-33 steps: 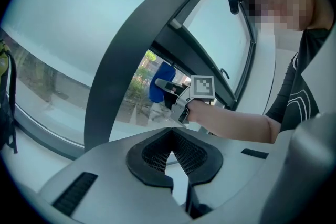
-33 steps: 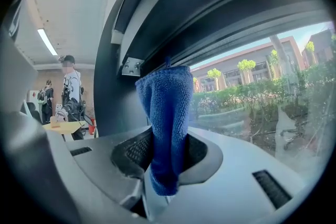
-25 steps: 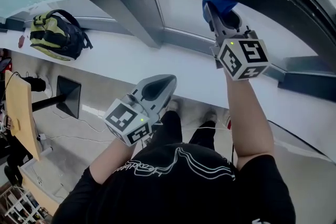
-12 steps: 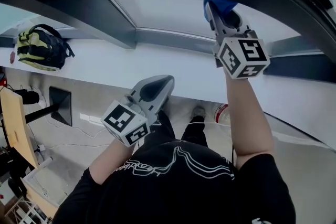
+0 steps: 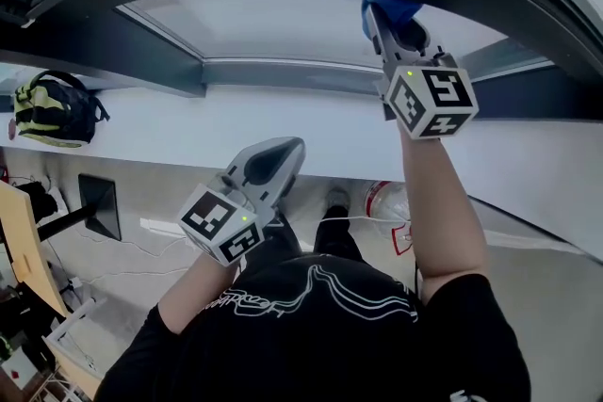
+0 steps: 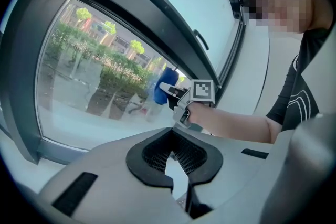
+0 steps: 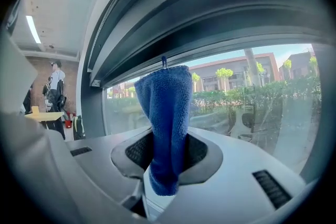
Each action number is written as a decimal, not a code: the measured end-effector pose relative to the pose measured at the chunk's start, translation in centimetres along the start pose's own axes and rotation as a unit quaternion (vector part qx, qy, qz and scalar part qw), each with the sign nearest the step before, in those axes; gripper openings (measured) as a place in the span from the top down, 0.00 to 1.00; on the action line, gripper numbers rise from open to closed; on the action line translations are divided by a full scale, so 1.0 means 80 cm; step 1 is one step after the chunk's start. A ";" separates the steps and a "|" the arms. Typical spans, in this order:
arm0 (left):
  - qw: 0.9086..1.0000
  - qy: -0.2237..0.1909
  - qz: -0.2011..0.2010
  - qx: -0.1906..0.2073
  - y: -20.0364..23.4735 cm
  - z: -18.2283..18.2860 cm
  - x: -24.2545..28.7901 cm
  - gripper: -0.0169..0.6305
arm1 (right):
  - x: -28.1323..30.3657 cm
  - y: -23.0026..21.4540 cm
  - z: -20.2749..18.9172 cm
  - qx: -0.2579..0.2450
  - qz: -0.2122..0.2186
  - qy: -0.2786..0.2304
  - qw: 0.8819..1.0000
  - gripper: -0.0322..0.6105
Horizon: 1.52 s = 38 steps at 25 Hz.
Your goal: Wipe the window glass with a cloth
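Backpack [image 5: 52, 108] and window post have slid left in my head view, while the right gripper [image 5: 394, 25] stays up at the window glass [image 5: 283, 19].
Its jaws are clamped on the lower end of the blue cloth [image 7: 167, 128], which stands upright from them, its tip by the dark frame at the pane's top edge, toward the right side. The left gripper [image 5: 273, 160] hangs low by the near edge of the white sill [image 5: 170, 132], well apart from the pane, jaws closed on nothing.
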<state>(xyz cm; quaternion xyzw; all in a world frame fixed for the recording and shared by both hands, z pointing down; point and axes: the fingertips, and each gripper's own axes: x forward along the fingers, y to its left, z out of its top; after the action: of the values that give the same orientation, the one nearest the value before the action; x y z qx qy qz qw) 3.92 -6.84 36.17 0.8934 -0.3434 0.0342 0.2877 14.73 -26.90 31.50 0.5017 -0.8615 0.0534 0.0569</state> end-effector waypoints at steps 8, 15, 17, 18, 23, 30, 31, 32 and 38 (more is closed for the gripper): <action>1.000 0.013 -0.024 0.006 -0.058 -0.012 0.069 0.97 | -0.055 -0.089 -0.012 0.005 -0.031 0.002 0.999 0.80; 0.998 0.031 -0.048 0.019 -0.099 -0.023 0.122 0.97 | -0.111 -0.179 -0.019 0.014 -0.081 -0.004 0.997 0.81; 0.998 0.035 -0.054 0.022 -0.110 -0.025 0.135 0.97 | -0.126 -0.204 -0.022 0.014 -0.095 -0.003 0.995 0.80; 0.997 0.037 -0.057 0.023 -0.115 -0.026 0.142 0.97 | -0.133 -0.215 -0.022 0.013 -0.100 -0.002 0.995 0.81; 0.996 0.049 -0.073 0.028 -0.141 -0.030 0.170 0.97 | -0.166 -0.267 -0.018 0.007 -0.129 -0.001 0.992 0.80; 0.994 0.061 -0.085 0.039 -0.162 -0.035 0.191 0.97 | -0.210 -0.332 -0.020 0.020 -0.179 -0.007 0.984 0.81; 0.994 0.063 -0.085 0.040 -0.163 -0.035 0.193 0.97 | -0.215 -0.340 -0.020 0.020 -0.184 -0.008 0.983 0.80; 0.993 0.064 -0.086 0.040 -0.165 -0.036 0.195 0.97 | -0.220 -0.347 -0.020 0.021 -0.190 -0.009 0.981 0.80; 0.993 0.069 -0.089 0.044 -0.175 -0.039 0.203 0.97 | -0.249 -0.389 -0.023 0.035 -0.238 -0.010 0.971 0.81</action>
<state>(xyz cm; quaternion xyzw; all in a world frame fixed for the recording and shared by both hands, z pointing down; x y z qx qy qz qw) 25.61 -6.43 36.10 0.9277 -0.2395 0.0853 0.2734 51.65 -24.79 31.36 0.6946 -0.7153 0.0637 0.0421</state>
